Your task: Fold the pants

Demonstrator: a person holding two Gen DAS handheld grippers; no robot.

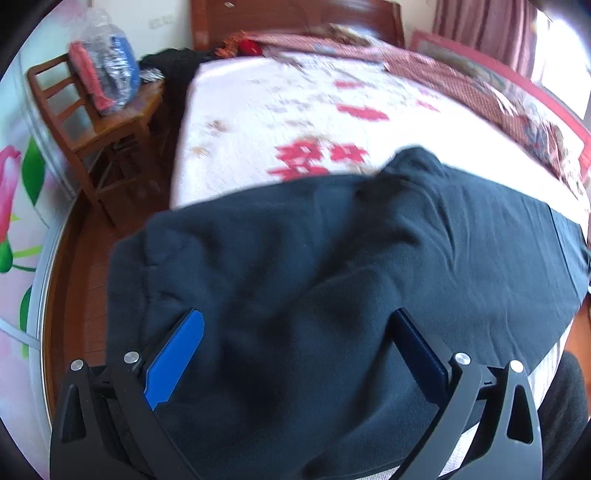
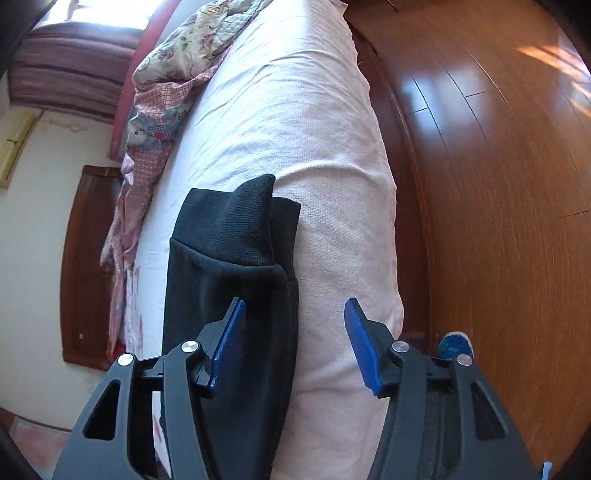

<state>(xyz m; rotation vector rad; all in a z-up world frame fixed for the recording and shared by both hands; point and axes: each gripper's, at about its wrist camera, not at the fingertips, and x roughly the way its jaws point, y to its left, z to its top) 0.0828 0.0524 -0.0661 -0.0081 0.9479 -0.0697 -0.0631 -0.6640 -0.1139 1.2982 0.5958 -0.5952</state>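
One pair of dark pants lies across the near end of the bed, spread over its white, red-patterned cover. In the right wrist view the same pants appear as a narrow folded strip on the bed, with two ribbed cuffs stacked at the strip's far end.

The left gripper hangs over the pants with its two blue pads spread wide; dark cloth fills the space between them, and neither pad visibly presses on it. The right gripper stands about half open, nothing clamped: one pad sits over the pants' edge, the other over the bare bed cover beside them.

Left of the bed stands one wooden chair carrying one clear bag of folded clothes. At the head of the bed are one wooden headboard and a checked red quilt bunched along the bed's far side. One blue shoe shows on the wood floor beside the bed.
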